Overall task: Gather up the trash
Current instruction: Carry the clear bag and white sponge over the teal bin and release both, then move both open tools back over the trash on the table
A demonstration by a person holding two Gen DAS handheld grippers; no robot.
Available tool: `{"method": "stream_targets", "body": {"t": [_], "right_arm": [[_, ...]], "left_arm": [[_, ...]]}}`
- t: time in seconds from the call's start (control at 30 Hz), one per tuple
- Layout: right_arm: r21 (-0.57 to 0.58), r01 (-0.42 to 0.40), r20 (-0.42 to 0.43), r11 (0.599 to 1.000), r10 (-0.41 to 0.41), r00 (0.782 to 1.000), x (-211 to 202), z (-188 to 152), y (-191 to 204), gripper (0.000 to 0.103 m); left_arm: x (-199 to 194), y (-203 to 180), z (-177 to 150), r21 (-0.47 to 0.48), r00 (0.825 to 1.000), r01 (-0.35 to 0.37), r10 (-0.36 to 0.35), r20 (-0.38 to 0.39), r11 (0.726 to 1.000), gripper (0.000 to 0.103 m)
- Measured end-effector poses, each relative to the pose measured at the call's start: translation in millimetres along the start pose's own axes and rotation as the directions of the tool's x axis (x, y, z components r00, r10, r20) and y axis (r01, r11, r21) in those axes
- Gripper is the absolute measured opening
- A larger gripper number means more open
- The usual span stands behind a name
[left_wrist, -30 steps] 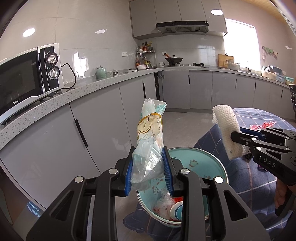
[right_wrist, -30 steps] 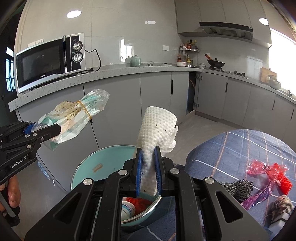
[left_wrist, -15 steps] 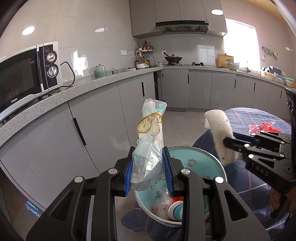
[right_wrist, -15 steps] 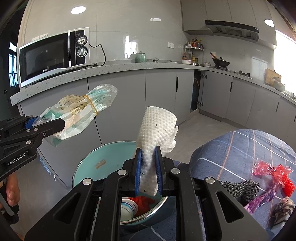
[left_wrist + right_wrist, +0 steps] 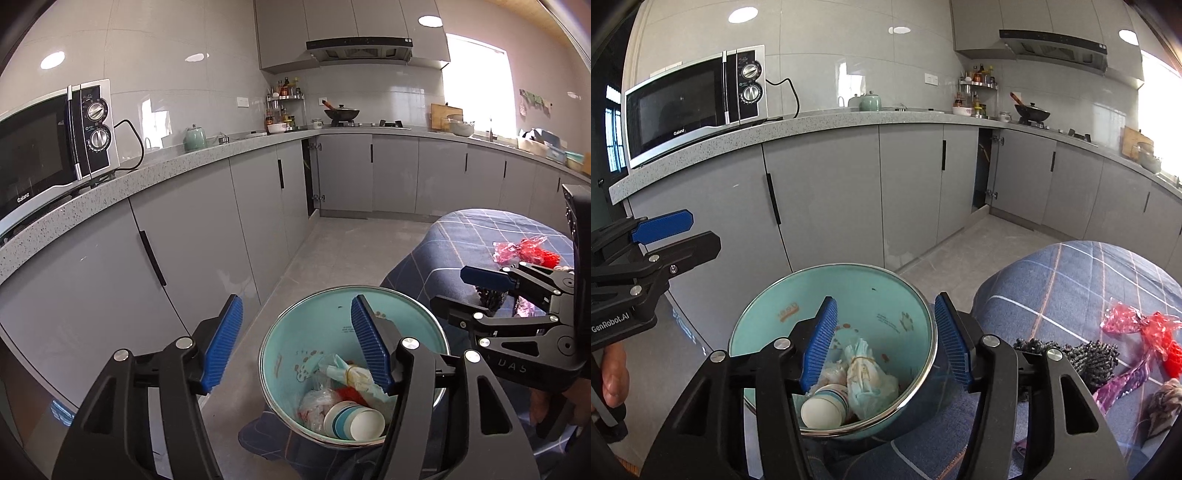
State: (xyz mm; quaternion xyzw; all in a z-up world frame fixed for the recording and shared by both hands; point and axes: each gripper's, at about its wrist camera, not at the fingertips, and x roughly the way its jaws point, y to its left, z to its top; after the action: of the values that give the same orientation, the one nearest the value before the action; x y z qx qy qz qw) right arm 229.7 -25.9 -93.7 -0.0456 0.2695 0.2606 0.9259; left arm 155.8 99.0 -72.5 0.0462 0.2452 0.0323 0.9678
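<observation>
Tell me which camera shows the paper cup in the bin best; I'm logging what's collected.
The left wrist view: the paper cup lies unobstructed in the teal bin, open mouth visible. In the right wrist view the cup is partly hidden behind a finger.

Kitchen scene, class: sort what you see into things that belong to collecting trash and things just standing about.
Part of the job:
bin
plastic bag in it
paper cup in it
red wrapper on the blue cloth
left tongs, open
right tongs, open

Just standing about:
microwave
teapot
wok
cupboards
</observation>
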Motion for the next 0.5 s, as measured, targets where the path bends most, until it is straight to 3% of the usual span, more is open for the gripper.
{"method": "stream_targets", "body": {"t": [0.2,0.37,0.5], "right_arm": [[0.004,0.002,0.005,1.0,-0.002,1.0,-2.3,-2.0,-0.7,0.056],[0.008,0.01,0.01,1.0,-0.01,1.0,-6.7,-4.3,-4.7,0.056],[0.01,0.018,0.015,1.0,-0.018,1.0,-11.4,-4.9,-6.4,0.056]], "left_arm": [[-0.4,-2.1,-1.8,0.002,1.0,0.0,0.0,-0.001,1.0,0.062],[-0.9,-2.5,-2.1,0.003,1.0,-0.006,0.006,0.004,1.0,0.071],[-0.2,-4.6,-3.9,0.006,1.0,-0.004,0.004,0.0,1.0,0.071]]}}
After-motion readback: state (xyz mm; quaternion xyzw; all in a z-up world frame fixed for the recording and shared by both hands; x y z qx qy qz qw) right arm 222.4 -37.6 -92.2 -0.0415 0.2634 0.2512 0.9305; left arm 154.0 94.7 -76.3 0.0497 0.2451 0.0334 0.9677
